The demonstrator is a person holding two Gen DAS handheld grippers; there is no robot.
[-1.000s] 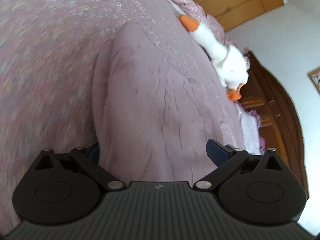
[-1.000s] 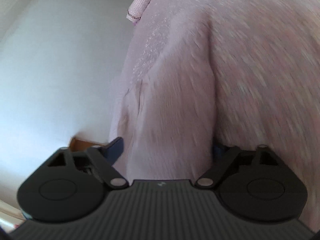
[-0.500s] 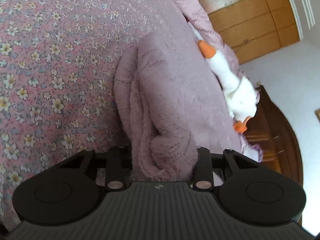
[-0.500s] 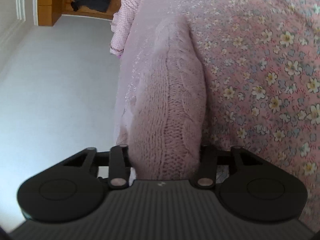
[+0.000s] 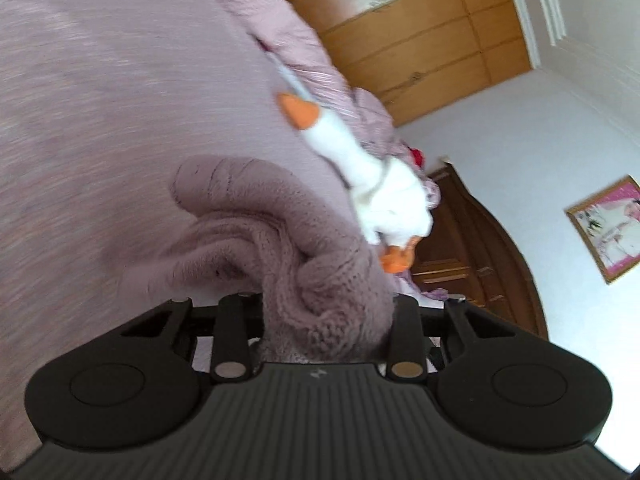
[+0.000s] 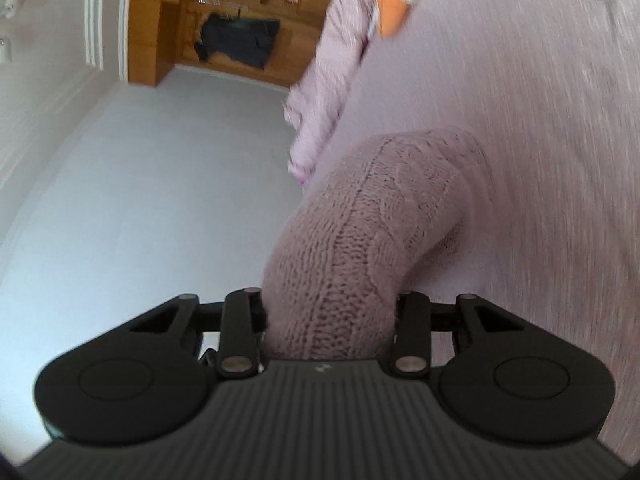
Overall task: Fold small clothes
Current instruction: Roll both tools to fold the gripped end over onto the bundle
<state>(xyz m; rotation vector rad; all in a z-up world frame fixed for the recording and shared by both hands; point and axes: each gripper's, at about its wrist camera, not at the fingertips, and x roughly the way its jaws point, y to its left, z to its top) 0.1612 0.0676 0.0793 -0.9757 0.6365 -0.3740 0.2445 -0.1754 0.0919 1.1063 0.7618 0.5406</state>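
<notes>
Left gripper [image 5: 326, 312]: black jaws pressed in on a bunched wad of the mauve cable-knit sweater [image 5: 288, 240], fabric filling the whole gap between them. Fingertips themselves are buried in the knit, not visible. From the clamp the sweater runs away in thick rolled folds and drapes down onto the pink bedspread [image 5: 100, 80] just beyond. Bedspread is motion-blurred, pattern unreadable.

Right gripper [image 6: 330, 320]: same story, jaws squeezed against a fat rolled part of the same sweater [image 6: 372, 232], cable stitch clear close up. The roll arcs up and to the right from the jaws, and its far end meets the bedspread [image 6: 540, 120].

Both grippers hold their views strongly rolled, so the bed reads as a tilted wall; each points along the sweater towards the far end of the bed.

Surroundings: a white plush goose with orange beak and feet [image 5: 376, 196] lies on the bed just beyond the sweater, right of it in the left view; its orange tip [image 6: 394, 6] shows at the top edge of the right view. A rumpled pink checked quilt [image 5: 288, 40] is heaped along the far side. Past that, a light wooden wardrobe [image 5: 420, 40], dark wooden headboard [image 5: 480, 256], framed pink picture [image 5: 608, 228] on the white wall. Right view also shows a dark garment [image 6: 236, 42] hanging at the wood unit.
</notes>
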